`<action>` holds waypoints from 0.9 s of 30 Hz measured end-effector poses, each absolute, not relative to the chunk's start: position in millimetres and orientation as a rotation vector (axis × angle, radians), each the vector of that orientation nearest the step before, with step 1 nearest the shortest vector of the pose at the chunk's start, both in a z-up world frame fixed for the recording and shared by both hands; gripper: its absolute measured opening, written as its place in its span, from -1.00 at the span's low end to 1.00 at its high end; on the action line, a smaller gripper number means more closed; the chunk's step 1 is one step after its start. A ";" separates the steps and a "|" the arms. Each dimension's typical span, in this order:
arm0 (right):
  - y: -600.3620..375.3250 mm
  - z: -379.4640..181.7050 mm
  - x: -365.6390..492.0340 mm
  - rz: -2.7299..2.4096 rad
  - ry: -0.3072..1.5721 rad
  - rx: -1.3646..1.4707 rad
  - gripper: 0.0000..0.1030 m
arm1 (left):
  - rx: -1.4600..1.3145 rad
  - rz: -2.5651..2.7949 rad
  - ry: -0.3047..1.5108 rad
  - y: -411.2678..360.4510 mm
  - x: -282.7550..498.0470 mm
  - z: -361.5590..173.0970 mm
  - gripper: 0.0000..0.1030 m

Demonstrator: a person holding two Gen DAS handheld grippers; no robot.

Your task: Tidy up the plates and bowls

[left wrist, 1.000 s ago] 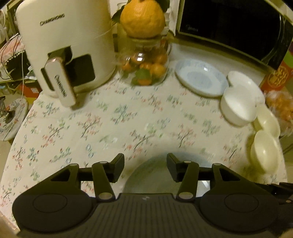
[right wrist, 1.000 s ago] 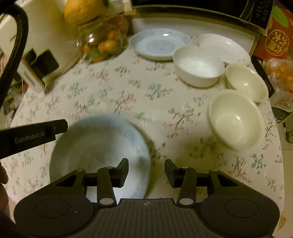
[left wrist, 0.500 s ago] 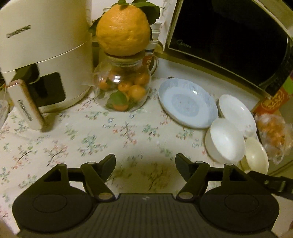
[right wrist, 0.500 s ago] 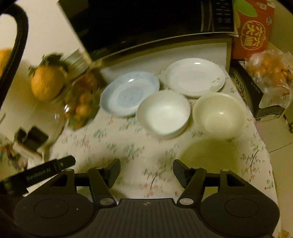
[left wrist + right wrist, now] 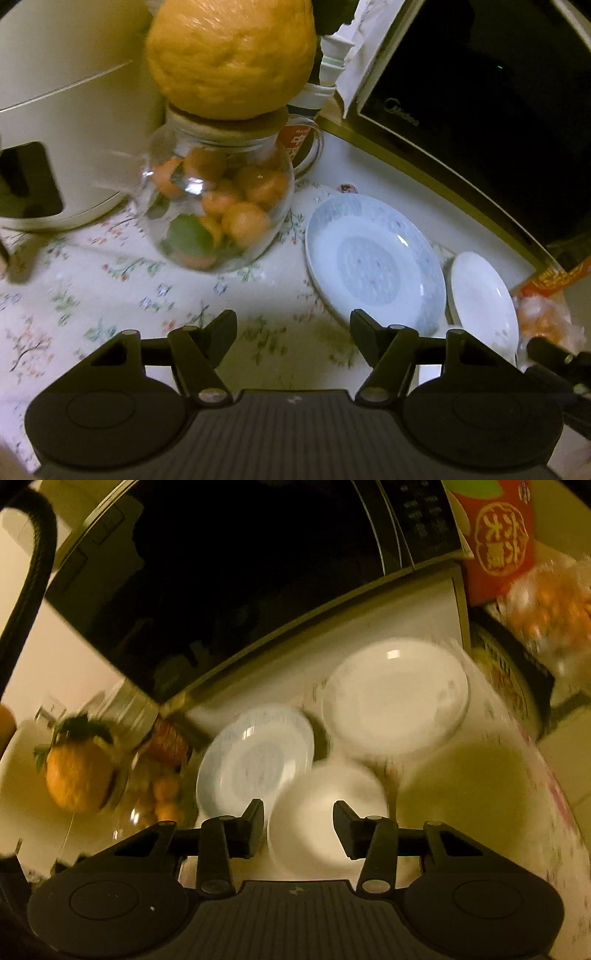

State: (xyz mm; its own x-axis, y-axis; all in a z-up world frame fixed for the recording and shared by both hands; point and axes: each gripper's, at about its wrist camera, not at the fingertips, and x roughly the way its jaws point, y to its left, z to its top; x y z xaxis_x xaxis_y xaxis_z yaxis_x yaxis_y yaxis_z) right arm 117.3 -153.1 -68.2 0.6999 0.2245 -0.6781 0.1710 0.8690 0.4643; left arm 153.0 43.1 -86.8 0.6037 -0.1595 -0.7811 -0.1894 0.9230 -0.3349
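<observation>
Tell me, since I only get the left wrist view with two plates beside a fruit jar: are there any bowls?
Observer: Yes. The right wrist view shows a white bowl just in front of the blue plate and the white plate.
Operator: Is the other tool holding it?
Observer: No. The right gripper is open. Its fingers have just been closing, and the bowl shows in the gap between them, untouched.
Operator: Does the microwave have buttons? I see only dark glass.
Observer: Yes, the microwave has a button panel at its right end.
</observation>
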 end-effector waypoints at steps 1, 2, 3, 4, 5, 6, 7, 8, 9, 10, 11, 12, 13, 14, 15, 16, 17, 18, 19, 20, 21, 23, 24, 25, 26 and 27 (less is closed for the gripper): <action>-156.4 -67.8 123.1 0.036 0.794 0.542 -0.16 | -0.414 0.019 0.931 42.7 158.2 -88.8 0.15; -158.9 -68.9 130.2 0.043 0.789 0.557 -0.17 | -0.419 0.018 0.933 42.2 162.7 -90.4 0.13; -160.6 -71.4 136.9 0.047 0.795 0.567 -0.16 | -0.425 0.016 0.933 41.9 166.2 -91.6 0.08; -162.2 -73.8 142.1 0.047 0.803 0.567 -0.16 | -0.432 0.013 0.933 41.1 169.6 -93.0 0.04; -161.7 -77.3 149.1 0.047 0.813 0.559 -0.16 | -0.439 0.011 0.933 39.5 173.0 -94.7 0.03; -160.6 -80.8 155.0 0.050 0.821 0.554 -0.17 | -0.442 0.007 0.935 38.1 176.3 -96.4 0.02; -160.3 -83.9 161.6 0.059 0.826 0.555 -0.16 | -0.443 -0.001 0.938 36.0 180.0 -98.7 -0.01; -159.9 -86.7 166.8 0.066 0.830 0.559 -0.17 | -0.441 -0.008 0.940 34.0 183.3 -101.2 -0.03; -159.4 -89.9 172.6 0.074 0.831 0.566 -0.16 | -0.440 -0.009 0.942 34.2 186.5 -103.8 -0.07; -160.0 -92.6 176.5 0.079 0.834 0.572 -0.17 | -0.442 -0.006 0.945 34.8 189.9 -107.0 -0.09; -159.4 -96.3 180.0 0.079 0.843 0.577 -0.17 | -0.448 -0.002 0.950 36.6 192.9 -110.7 -0.11; -158.3 -100.5 183.8 0.076 0.852 0.582 -0.22 | -0.456 0.002 0.955 38.3 194.3 -114.1 -0.16; -158.5 -104.3 187.4 0.074 0.858 0.589 -0.26 | -0.471 0.006 0.963 40.3 197.1 -118.2 -0.20; -157.8 -108.3 190.6 0.073 0.865 0.596 -0.27 | -0.484 0.007 0.968 41.9 199.6 -121.2 -0.21; -156.4 -110.4 192.7 0.073 0.869 0.597 -0.30 | -0.491 0.005 0.969 42.7 202.1 -123.2 -0.22; -156.3 -113.2 194.7 0.073 0.874 0.594 -0.33 | -0.494 0.002 0.965 42.7 204.3 -124.4 -0.24; -154.6 -116.0 197.4 0.073 0.880 0.588 -0.35 | -0.494 -0.003 0.960 42.3 206.4 -124.8 -0.24; -153.0 -118.6 199.4 0.071 0.886 0.582 -0.38 | -0.494 -0.011 0.954 41.5 208.4 -124.8 -0.26; -151.4 -120.5 200.6 0.065 0.890 0.574 -0.41 | -0.492 -0.018 0.950 39.9 209.7 -125.5 -0.28; -150.3 -122.1 202.1 0.056 0.895 0.564 -0.42 | -0.488 -0.023 0.947 38.9 211.0 -126.4 -0.29; -149.2 -124.0 203.9 0.042 0.900 0.554 -0.43 | -0.484 -0.026 0.947 38.0 212.5 -127.8 -0.31; -147.4 -126.4 206.6 0.030 0.905 0.541 -0.43 | -0.489 -0.028 0.954 38.7 215.6 -131.6 -0.38; -146.3 -127.1 207.7 0.031 0.906 0.531 -0.43 | -0.498 -0.027 0.959 40.0 217.1 -133.7 -0.44; -145.3 -126.6 208.9 0.033 0.907 0.520 -0.43 | -0.502 -0.027 0.956 41.1 218.2 -135.3 -0.49; -144.1 -127.1 210.3 0.033 0.907 0.509 -0.43 | -0.503 -0.029 0.952 41.9 218.7 -135.7 -0.51; -143.7 -127.6 211.2 0.031 0.908 0.500 -0.43 | -0.501 -0.032 0.951 42.4 219.3 -135.9 -0.57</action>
State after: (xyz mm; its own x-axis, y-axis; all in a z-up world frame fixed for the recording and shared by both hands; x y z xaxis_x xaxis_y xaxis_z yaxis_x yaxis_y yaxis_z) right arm 211.2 -143.7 -127.6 0.6228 0.2330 -0.7469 0.1818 0.8854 0.4278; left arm 219.3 42.4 -135.9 0.5896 -0.2427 -0.7704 -0.1895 0.8856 -0.4240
